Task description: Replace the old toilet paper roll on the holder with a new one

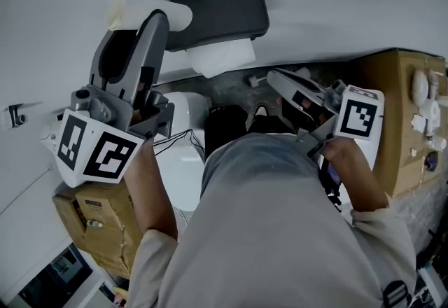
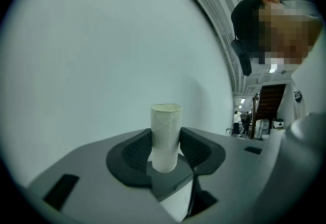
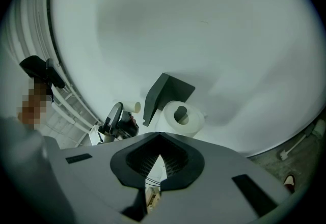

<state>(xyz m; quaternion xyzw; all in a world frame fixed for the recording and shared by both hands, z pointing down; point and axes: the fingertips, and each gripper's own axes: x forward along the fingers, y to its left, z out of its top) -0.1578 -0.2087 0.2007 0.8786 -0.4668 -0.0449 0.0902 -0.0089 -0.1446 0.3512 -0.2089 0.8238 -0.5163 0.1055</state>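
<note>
**A:** Where's the empty core?

**B:** The pale cardboard tube (image 2: 166,131) is in the left gripper (image 1: 148,26). The two dark ribbed pads are clamped on its lower half, one on each side, and its open end sticks out past them. It's held up by the white wall (image 1: 336,5), just left of the dark grey plastic holder (image 1: 224,16). I can't tell whether it touches the wall.

**A:** And the holder itself?

**B:** It's fixed to the wall. A white toilet paper roll (image 3: 181,117) sits right under its cover, with a loose sheet hanging down from it in the head view. From the right gripper view the roll looks thick, and its hollow centre faces that camera.

**A:** What about the other hand?

**B:** The right gripper (image 1: 276,80) is clenched, its tips meeting with nothing between them. It's level and pointing toward the holder from the right, well apart from the roll.

**A:** Anything else around?

**B:** There's a brown cardboard box (image 1: 395,124) against the wall at the right, beside the right gripper's marker cube.
</note>
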